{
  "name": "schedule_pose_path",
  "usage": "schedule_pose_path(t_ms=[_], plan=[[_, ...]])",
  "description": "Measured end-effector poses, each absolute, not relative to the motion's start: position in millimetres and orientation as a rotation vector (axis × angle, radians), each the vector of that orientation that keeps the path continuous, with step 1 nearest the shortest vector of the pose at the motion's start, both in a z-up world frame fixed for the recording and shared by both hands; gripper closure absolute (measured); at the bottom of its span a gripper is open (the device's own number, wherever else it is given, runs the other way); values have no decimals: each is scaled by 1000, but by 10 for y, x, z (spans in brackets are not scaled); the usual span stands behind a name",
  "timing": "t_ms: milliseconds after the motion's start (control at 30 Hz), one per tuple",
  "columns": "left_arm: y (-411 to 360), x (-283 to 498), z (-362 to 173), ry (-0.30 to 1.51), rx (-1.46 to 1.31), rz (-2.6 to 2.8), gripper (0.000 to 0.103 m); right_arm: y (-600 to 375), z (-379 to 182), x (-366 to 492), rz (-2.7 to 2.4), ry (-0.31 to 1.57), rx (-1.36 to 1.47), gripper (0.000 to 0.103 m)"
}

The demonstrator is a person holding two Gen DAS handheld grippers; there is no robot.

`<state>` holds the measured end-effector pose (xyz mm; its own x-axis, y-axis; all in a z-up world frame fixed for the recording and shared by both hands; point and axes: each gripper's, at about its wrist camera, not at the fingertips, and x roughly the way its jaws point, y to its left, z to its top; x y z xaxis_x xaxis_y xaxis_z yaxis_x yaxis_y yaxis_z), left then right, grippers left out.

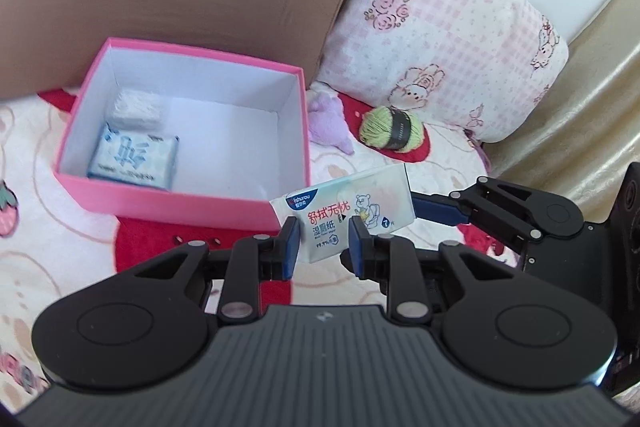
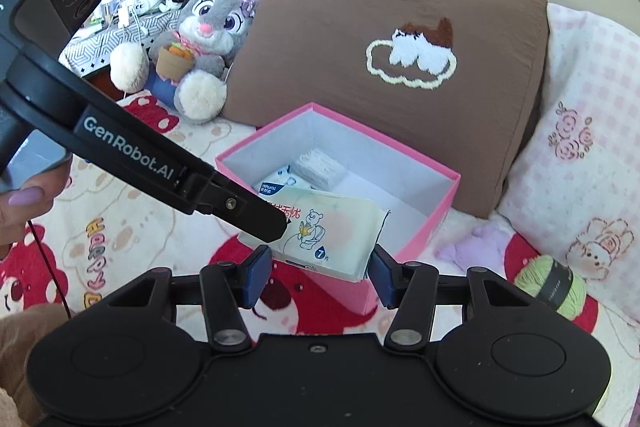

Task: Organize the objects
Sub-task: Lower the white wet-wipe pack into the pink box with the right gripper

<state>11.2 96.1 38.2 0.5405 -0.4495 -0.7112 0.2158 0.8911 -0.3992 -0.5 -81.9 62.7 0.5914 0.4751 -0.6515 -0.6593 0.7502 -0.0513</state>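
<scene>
A white wet-wipe pack (image 1: 344, 211) with a bear print hangs in front of the open pink box (image 1: 168, 203). My left gripper (image 1: 324, 243) is shut on the pack's near end. My right gripper (image 2: 320, 273) is open, its blue pads either side of the pack (image 2: 332, 239) without pressing it; one of its fingers (image 1: 438, 210) shows by the pack's right end in the left wrist view. The box (image 2: 436, 211) holds a blue tissue pack (image 1: 134, 157) and a white cotton pad stack (image 1: 136, 107).
A green yarn ball (image 1: 394, 129) and a purple plush (image 1: 328, 119) lie right of the box on the bear-print bedspread. A brown pillow (image 2: 380, 75) and pink checked pillow (image 1: 440, 27) stand behind. A rabbit plush (image 2: 204, 43) sits far left.
</scene>
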Motion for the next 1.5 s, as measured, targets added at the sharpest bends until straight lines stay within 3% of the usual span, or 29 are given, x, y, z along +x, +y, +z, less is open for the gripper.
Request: schedule_pose_path(t_ms=[300, 600, 667, 833, 1500], plan=[[1212, 808, 431, 975, -298, -347, 79, -552, 673, 464, 660, 672, -191, 48], [1278, 1451, 170, 1035, -271, -280, 80, -310, 299, 1166, 633, 810, -114, 48], [1275, 1587, 104, 1034, -250, -295, 74, -283, 242, 1276, 615, 820, -86, 48], [1349, 1806, -17, 991, -264, -289, 73, -157, 90, 1531, 590, 891, -68, 48], [1481, 2684, -1019, 1091, -285, -236, 73, 322, -713, 2474, 513, 1049, -183, 49]])
